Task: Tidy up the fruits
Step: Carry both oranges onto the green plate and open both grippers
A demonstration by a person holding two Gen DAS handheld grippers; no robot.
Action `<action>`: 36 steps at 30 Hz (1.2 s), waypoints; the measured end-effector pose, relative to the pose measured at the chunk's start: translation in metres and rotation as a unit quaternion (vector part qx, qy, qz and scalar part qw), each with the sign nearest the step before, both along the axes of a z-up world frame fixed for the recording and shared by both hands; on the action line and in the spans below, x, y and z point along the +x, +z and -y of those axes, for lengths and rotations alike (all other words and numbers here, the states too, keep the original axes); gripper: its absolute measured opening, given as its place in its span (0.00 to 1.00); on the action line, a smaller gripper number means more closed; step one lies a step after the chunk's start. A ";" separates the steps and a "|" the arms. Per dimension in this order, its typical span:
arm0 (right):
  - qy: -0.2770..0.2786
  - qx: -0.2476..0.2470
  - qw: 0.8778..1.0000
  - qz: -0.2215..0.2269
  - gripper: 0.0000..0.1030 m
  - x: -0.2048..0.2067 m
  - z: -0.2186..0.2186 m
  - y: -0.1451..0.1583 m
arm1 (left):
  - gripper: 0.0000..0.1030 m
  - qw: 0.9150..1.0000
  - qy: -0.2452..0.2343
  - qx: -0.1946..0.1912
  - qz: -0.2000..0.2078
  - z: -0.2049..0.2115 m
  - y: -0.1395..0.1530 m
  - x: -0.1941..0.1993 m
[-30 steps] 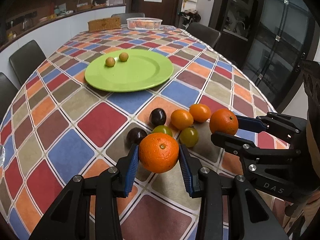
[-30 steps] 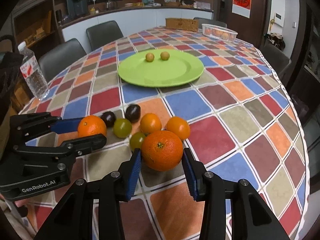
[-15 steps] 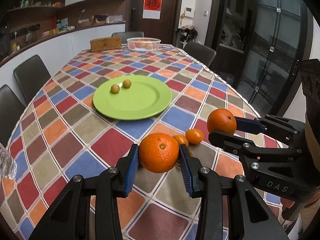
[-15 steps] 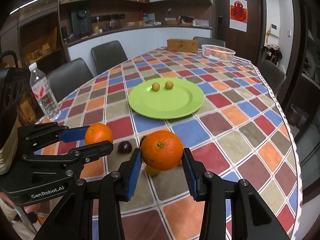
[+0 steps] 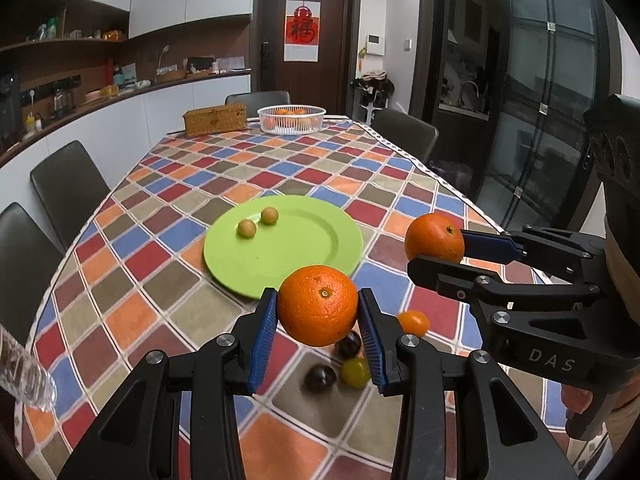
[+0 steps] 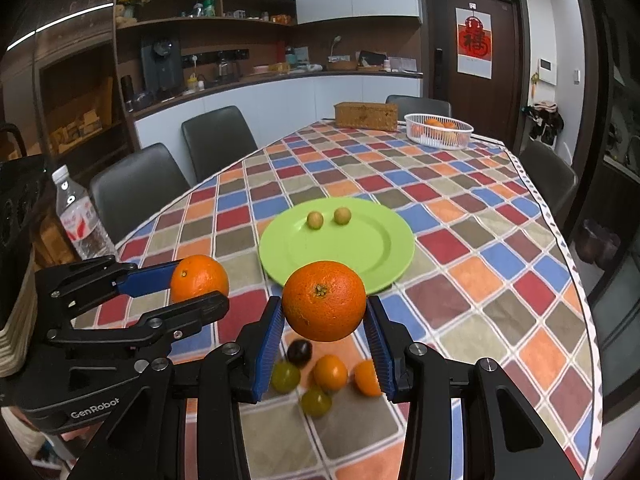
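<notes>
Both tools aloft above the near edge of the checkered-cloth worktop (image 5: 168, 184). Left tool (image 5: 318, 310) clamped on a large round orange (image 5: 318, 305); right tool (image 6: 323, 306) clamped on a second large orange (image 6: 324, 301). Small loose fruits (image 6: 316, 376) lie under them. Step in hand: carry phase, likely. Next move, by judgement: travel forward to the round green plate (image 5: 320, 240) mid-worktop or the white mesh basket (image 5: 291, 120) at the far edge, lower, then release.
</notes>
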State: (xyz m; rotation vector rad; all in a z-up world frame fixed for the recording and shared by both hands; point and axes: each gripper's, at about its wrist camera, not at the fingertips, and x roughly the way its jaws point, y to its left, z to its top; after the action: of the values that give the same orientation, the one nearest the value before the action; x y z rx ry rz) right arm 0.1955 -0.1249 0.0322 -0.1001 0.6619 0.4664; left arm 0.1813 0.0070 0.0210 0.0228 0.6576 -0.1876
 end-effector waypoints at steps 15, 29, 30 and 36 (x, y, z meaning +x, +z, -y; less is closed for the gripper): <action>-0.005 -0.014 1.000 -0.019 0.41 0.067 -0.020 0.007 | 0.38 1.000 -0.001 -0.018 -0.023 -0.027 -0.002 0.071; -0.024 -0.026 0.993 -0.111 0.41 0.140 -0.034 -0.032 | 0.38 0.995 -0.002 -0.012 -0.098 -0.044 -0.039 0.145; -0.024 -0.029 0.992 -0.117 0.41 0.145 -0.035 -0.036 | 0.38 0.994 -0.001 -0.013 -0.106 -0.046 -0.044 0.148; -0.029 -0.031 0.988 -0.151 0.41 0.157 -0.038 -0.056 | 0.38 0.990 -0.004 -0.002 -0.143 -0.046 -0.065 0.162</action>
State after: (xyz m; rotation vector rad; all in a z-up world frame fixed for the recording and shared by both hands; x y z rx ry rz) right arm 0.3520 -0.0866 -0.0241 -0.0697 0.9755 0.4087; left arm 0.3432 0.0533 -0.0437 -0.0062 0.9424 -0.2020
